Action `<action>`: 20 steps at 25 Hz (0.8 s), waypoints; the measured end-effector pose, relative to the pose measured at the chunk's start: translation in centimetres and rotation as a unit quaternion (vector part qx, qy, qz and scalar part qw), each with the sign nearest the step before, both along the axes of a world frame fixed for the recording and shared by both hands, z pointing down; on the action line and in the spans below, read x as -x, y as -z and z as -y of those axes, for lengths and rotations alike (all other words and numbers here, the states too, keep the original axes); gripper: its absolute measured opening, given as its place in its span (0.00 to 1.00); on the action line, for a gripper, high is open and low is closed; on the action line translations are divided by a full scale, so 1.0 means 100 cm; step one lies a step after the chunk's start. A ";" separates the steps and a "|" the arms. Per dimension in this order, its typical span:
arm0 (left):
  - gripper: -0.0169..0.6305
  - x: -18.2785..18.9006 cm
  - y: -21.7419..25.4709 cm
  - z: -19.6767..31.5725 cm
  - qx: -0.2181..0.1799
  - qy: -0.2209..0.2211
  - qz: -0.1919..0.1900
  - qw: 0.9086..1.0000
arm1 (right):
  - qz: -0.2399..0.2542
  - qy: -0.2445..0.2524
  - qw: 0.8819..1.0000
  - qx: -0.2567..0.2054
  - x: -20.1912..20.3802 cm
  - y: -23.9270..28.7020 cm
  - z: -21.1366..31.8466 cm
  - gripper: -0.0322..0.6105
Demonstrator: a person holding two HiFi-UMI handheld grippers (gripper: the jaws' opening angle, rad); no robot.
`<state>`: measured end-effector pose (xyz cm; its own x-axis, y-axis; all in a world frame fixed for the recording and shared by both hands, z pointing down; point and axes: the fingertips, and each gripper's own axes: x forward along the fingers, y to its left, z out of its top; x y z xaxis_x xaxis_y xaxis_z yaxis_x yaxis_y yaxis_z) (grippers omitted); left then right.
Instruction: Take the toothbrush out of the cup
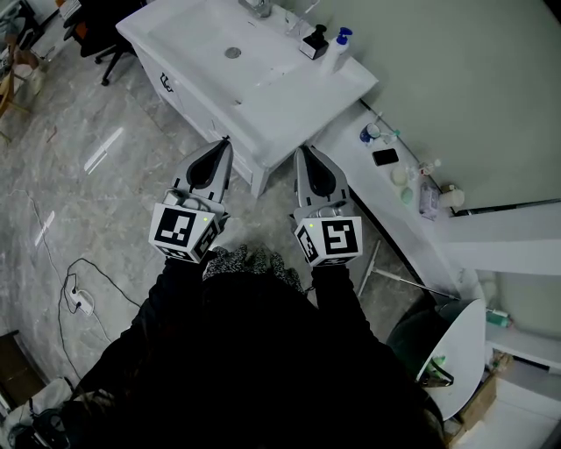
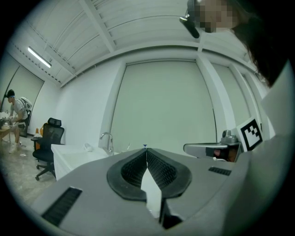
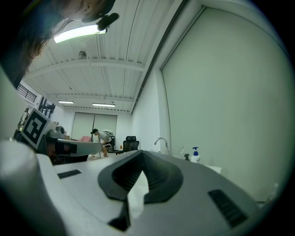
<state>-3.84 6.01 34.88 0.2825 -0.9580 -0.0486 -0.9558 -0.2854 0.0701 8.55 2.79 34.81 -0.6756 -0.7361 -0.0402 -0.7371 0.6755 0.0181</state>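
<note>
Head view: left hand-held gripper [image 1: 224,140] and right hand-held gripper [image 1: 300,149] closed, empty, far from the cup [image 1: 294,24].

Left gripper [image 1: 225,143] and right gripper [image 1: 301,151] level, jaws together.

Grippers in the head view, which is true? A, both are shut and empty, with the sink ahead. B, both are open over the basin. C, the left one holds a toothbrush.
A: the left gripper and right gripper each have jaws together on nothing, pointing toward the sink.
</note>
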 end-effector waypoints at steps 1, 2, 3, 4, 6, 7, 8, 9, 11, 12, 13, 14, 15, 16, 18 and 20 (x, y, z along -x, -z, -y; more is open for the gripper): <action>0.04 0.001 0.001 0.003 -0.001 0.000 0.001 1.000 | 0.000 0.001 1.000 0.000 0.001 0.000 0.003 0.06; 0.04 0.002 0.001 0.006 -0.002 0.000 0.003 1.000 | 0.000 0.002 1.000 0.000 0.003 0.000 0.005 0.06; 0.04 0.004 0.001 0.009 -0.003 0.001 0.004 1.000 | -0.001 0.003 1.000 0.001 0.004 -0.001 0.008 0.06; 0.04 0.005 0.001 0.013 -0.003 0.001 0.004 1.000 | -0.001 0.004 1.000 0.001 0.005 -0.001 0.011 0.06; 0.04 0.006 -0.001 0.019 0.000 0.001 0.001 1.000 | -0.002 0.005 1.000 0.002 0.007 -0.003 0.017 0.06; 0.04 0.006 -0.001 0.022 0.000 0.001 0.001 1.000 | -0.002 0.004 1.000 0.002 0.007 -0.003 0.020 0.06; 0.04 0.007 0.001 0.024 -0.002 -0.001 0.002 1.000 | -0.003 0.004 1.000 0.002 0.008 -0.002 0.022 0.06; 0.04 0.007 0.002 0.027 -0.004 -0.003 0.003 1.000 | -0.003 0.004 1.000 0.001 0.009 -0.002 0.025 0.06; 0.04 0.009 0.003 0.032 -0.007 -0.006 0.004 1.000 | -0.006 0.004 1.000 0.000 0.012 -0.001 0.029 0.06; 0.04 0.010 0.003 0.035 -0.007 -0.008 0.004 1.000 | -0.007 0.003 1.000 -0.001 0.013 -0.001 0.032 0.06; 0.04 0.011 0.002 0.039 -0.007 -0.010 0.003 1.000 | -0.008 0.003 1.000 -0.001 0.015 -0.002 0.035 0.06; 0.04 0.012 0.001 0.042 -0.007 -0.011 0.001 1.000 | -0.008 0.002 1.000 -0.001 0.016 -0.003 0.039 0.06; 0.04 0.014 0.001 0.047 -0.007 -0.012 0.000 1.000 | -0.009 0.000 1.000 -0.001 0.017 -0.003 0.043 0.06; 0.04 0.016 0.000 0.051 -0.008 -0.014 -0.001 1.000 | -0.009 -0.002 1.000 -0.001 0.019 -0.004 0.047 0.06; 0.04 0.021 0.000 0.062 -0.011 -0.019 0.000 1.000 | -0.007 -0.008 1.000 -0.004 0.023 -0.004 0.058 0.06; 0.04 0.028 0.000 0.074 -0.013 -0.023 0.000 1.000 | -0.006 -0.015 1.000 -0.006 0.028 -0.003 0.071 0.06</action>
<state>-6.64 -1.40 34.88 0.3269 -0.9422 -0.0736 -0.9414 -0.3315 0.0623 5.76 -4.27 35.16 -0.6533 -0.7560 -0.0413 -0.7571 0.6523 0.0358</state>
